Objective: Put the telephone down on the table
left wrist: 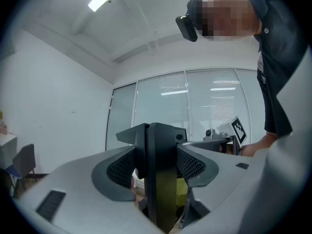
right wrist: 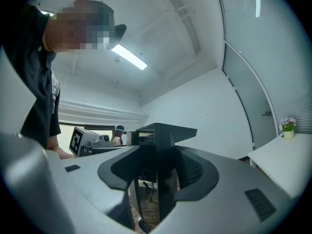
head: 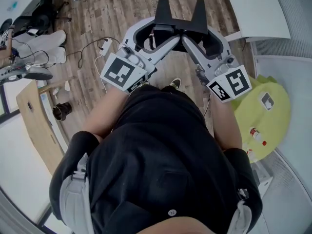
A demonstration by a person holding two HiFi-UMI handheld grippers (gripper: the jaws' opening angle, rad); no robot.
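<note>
Head view: person standing on wooden floor (head: pixel 117 18), left gripper (head: pixel 163 11) and right gripper (head: pixel 200 13) held out side by side ahead of the body, tips raised. Left gripper view: both jaws pressed together into one dark slab, nothing between them. Right gripper view: same, jaws closed on nothing. Telephone: not in any view, neither held nor seen on a surface. Step in hand, as judged: none of the put-down proper, since no handset is carried. The next move would call for finding the telephone and opening one gripper to take it. Head view alone lists the yellow-green table (head: pixel 280 89) at the person's right, small items on it, and floor cables (head: pixel 92 48). The gripper views alone list ceiling lights and a glass partition (left wrist: pixel 195 101).
</note>
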